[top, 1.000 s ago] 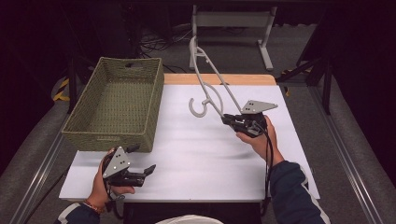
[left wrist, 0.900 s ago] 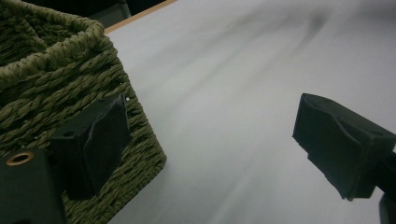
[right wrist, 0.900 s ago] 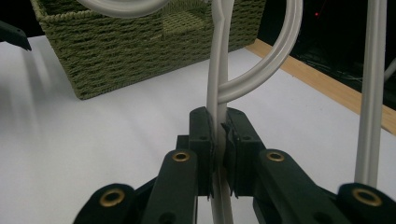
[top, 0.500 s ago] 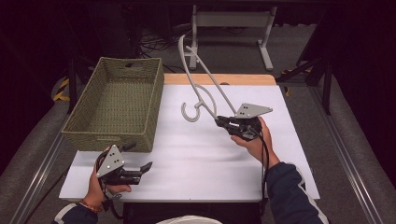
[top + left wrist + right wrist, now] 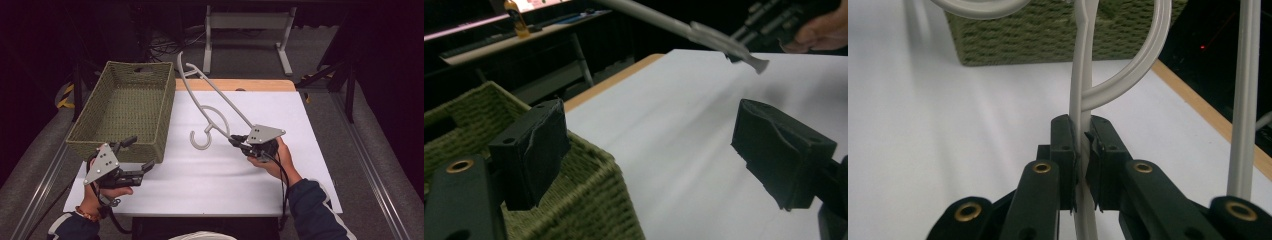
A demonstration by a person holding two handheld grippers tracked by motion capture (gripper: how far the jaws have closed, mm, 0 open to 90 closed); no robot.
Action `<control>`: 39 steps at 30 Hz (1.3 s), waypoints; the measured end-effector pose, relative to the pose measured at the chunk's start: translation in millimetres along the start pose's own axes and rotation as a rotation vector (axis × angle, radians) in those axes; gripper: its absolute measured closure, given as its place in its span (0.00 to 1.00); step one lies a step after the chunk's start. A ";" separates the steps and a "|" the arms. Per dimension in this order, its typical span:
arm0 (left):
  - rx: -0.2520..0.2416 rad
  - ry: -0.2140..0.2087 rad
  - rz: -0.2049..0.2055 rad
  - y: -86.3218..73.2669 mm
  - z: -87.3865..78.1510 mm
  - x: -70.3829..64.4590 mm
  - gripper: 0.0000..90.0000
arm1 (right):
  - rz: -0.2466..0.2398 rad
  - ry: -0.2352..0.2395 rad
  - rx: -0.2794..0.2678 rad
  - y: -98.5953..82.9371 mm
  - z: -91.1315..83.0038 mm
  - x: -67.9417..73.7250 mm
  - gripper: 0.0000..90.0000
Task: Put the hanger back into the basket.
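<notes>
Dark navy sleeves with white stripes are worn. Each black gripper, left [image 5: 134, 158] and right [image 5: 235, 142], is topped by a grey three-cornered plate, with brass-ringed holes and trailing black cables.

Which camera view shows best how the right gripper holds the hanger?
The right gripper view: both jaws of the right gripper pinch the hanger flatly. The high view shows the whole hanger lifted; the left gripper view shows one tip.
</notes>
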State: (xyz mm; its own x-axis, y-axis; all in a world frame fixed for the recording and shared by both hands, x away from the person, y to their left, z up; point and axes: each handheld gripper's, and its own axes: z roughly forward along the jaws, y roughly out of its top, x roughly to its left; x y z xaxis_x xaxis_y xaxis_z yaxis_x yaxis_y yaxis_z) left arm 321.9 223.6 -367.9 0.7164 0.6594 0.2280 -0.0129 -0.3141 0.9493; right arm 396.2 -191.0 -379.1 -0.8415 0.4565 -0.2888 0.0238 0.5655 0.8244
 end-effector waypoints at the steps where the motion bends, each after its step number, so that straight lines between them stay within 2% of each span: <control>1: 0.000 0.002 0.009 3.1 1.2 0.6 0.19 | -0.012 0.009 0.008 -0.7 0.3 1.8 0.92; 5: 0.017 -0.005 0.039 13.9 9.9 2.1 0.19 | -0.044 0.029 0.035 -2.0 -1.8 6.3 0.92; 10: 0.050 -0.024 0.139 33.6 30.4 2.2 0.20 | -0.083 0.038 0.062 -3.1 -7.8 10.1 0.92; 13: 0.089 -0.041 0.190 43.8 47.6 1.6 0.21 | -0.097 0.051 0.077 -4.0 -11.2 10.9 0.92; 14: 0.089 -0.041 0.190 43.8 47.6 1.6 0.21 | -0.106 0.052 0.091 -3.9 -12.3 11.1 0.92; 15: 0.123 -0.064 0.207 49.3 61.5 0.8 0.20 | -0.119 0.057 0.102 -3.9 -13.7 11.0 0.92; 16: 0.123 -0.064 0.207 49.3 61.5 0.8 0.19 | -0.119 0.057 0.102 -3.9 -13.7 11.0 0.92; 19: 0.164 -0.073 0.262 54.6 78.2 -3.3 0.19 | -0.149 0.070 0.131 -4.1 -17.7 11.3 0.92; 22: 0.189 -0.100 0.276 56.4 90.1 -5.9 0.20 | -0.174 0.089 0.163 -4.2 -22.2 11.5 0.92; 23: 0.209 -0.091 0.302 56.5 94.3 -7.5 0.20 | -0.181 0.091 0.170 -4.1 -23.3 12.1 0.92; 26: 0.225 -0.116 0.308 55.5 102.4 -10.6 0.21 | -0.208 0.099 0.193 -3.3 -25.3 12.8 0.92; 32: 0.259 -0.148 0.348 52.2 115.0 -22.8 0.27 | -0.250 0.125 0.235 -2.8 -29.0 15.6 0.92; 33: 0.266 -0.162 0.362 50.4 118.8 -26.7 0.27 | -0.256 0.125 0.243 -3.3 -30.4 16.0 0.92; 39: 0.309 -0.231 0.378 38.4 139.8 -44.9 0.31 | -0.288 0.157 0.308 -11.4 -39.8 17.7 0.92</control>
State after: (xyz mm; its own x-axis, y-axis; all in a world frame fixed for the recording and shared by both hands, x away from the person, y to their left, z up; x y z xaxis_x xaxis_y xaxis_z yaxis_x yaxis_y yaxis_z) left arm 386.7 86.5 -372.0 0.8368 0.3052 0.4545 -0.1186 -0.7095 0.6947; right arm 359.6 -216.7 -374.2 -0.9085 0.1537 -0.3885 -0.0842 0.8435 0.5305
